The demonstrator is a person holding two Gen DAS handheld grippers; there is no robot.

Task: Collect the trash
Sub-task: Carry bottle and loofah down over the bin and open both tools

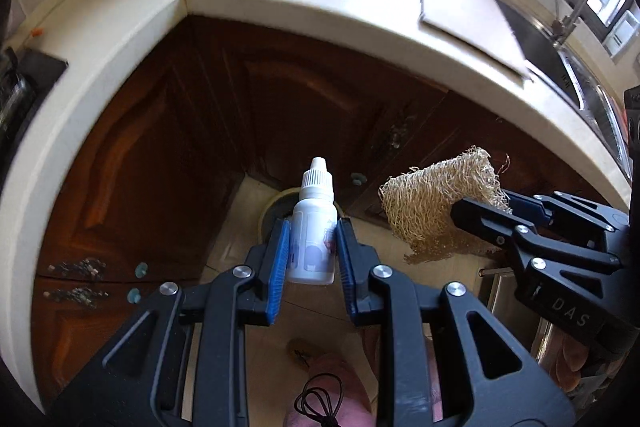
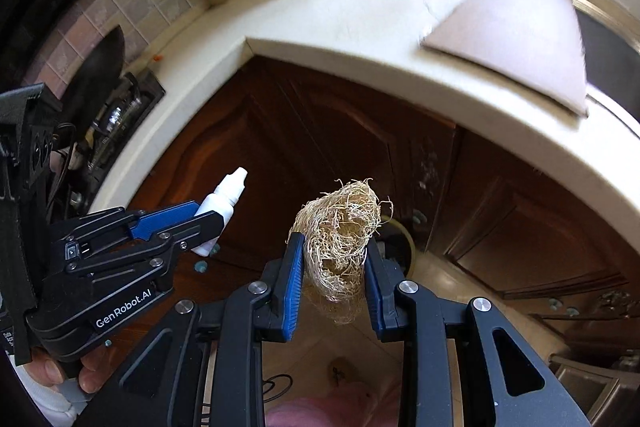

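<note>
Below the counter [image 1: 280, 39] edge we hold left claw [image 1: 312, 255] clamped on upright white plastic dropper bottle [image 1: 314, 227], right claw [image 2: 334, 279] clamped on tan fibrous loofah scrap [image 2: 340, 227]; round bin [image 1: 280, 207] on floor sits straight under both, left nearer.

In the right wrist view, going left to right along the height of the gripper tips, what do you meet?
Left gripper → small white plastic dropper bottle it clamps → tan fibrous loofah scrap between the right gripper pads → dark brown wooden cabinet door.
</note>
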